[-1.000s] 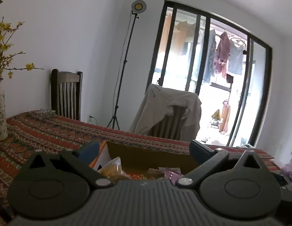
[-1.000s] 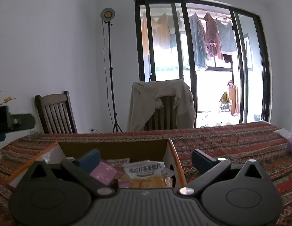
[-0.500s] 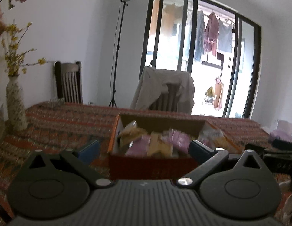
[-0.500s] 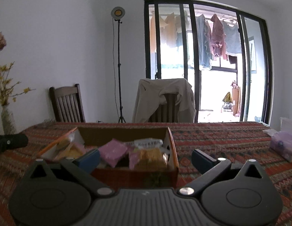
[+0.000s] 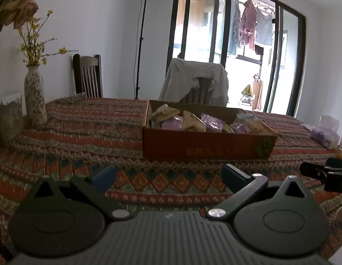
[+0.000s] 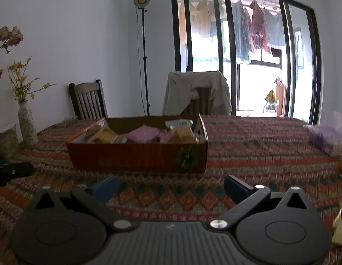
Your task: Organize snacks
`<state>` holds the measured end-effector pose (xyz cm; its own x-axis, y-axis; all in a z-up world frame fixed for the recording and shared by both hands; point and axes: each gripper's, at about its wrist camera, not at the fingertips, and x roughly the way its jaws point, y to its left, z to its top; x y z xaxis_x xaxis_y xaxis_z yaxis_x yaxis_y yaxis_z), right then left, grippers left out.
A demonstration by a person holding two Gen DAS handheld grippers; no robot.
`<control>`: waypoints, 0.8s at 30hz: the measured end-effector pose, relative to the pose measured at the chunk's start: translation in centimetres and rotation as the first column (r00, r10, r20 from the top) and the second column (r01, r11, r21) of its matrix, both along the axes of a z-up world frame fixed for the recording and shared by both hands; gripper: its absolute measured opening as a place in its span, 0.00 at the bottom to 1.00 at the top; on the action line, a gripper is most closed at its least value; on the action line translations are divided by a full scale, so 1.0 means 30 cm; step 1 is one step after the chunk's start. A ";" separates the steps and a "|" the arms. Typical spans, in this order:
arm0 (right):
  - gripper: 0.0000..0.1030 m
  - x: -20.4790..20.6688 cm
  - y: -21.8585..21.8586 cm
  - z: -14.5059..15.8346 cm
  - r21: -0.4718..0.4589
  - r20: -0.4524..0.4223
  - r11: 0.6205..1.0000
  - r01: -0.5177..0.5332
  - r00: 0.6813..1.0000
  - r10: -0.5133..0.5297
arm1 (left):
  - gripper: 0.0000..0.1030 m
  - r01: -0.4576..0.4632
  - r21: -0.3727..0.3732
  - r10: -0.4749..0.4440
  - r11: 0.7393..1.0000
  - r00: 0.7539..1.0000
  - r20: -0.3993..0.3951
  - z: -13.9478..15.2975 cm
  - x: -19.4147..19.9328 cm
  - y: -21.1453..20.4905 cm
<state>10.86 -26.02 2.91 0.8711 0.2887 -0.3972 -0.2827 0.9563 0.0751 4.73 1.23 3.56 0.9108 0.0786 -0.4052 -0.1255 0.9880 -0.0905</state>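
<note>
An open orange cardboard box point(image 5: 206, 143) point(image 6: 137, 156) stands on the patterned tablecloth, filled with several snack packets, purple point(image 5: 211, 122) point(image 6: 144, 133) and yellow-brown point(image 5: 191, 121) point(image 6: 182, 132). My left gripper point(image 5: 168, 176) is open and empty, low over the cloth a short way in front of the box. My right gripper point(image 6: 171, 186) is open and empty too, in front of the box's right half. Each gripper's tip shows at the edge of the other's view, the right gripper point(image 5: 325, 173) and the left gripper point(image 6: 12, 172).
A flowered vase point(image 5: 35, 101) point(image 6: 27, 128) stands at the table's left edge. A purple plastic bag point(image 5: 325, 132) point(image 6: 327, 137) lies at the right. Two chairs point(image 5: 88, 77) point(image 6: 197, 97) stand behind the table, one draped with a jacket, plus a lamp stand point(image 6: 144, 53).
Both grippers have pulled back from over the box toward the table's near side. The box, close under the fingers before, now sits farther ahead. Both stayed open.
</note>
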 end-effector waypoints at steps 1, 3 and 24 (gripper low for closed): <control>1.00 -0.009 -0.003 -0.006 0.004 -0.008 1.000 0.001 1.000 -0.001 | 1.00 0.002 -0.005 -0.002 1.000 1.000 -0.003 -0.005 -0.008 -0.003; 1.00 -0.026 -0.012 -0.018 0.013 -0.026 1.000 0.005 1.000 -0.005 | 1.00 0.009 -0.009 -0.010 1.000 1.000 -0.007 -0.012 -0.024 -0.010; 1.00 -0.100 -0.025 -0.041 0.017 -0.059 1.000 0.026 0.998 -0.025 | 1.00 0.018 -0.006 -0.019 1.000 1.000 -0.015 -0.038 -0.093 -0.024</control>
<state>7.85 -26.77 1.67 0.8537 0.2740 -0.4428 -0.2526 0.9615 0.1080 1.95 0.52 2.41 0.9060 0.0593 -0.4190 -0.1085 0.9896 -0.0945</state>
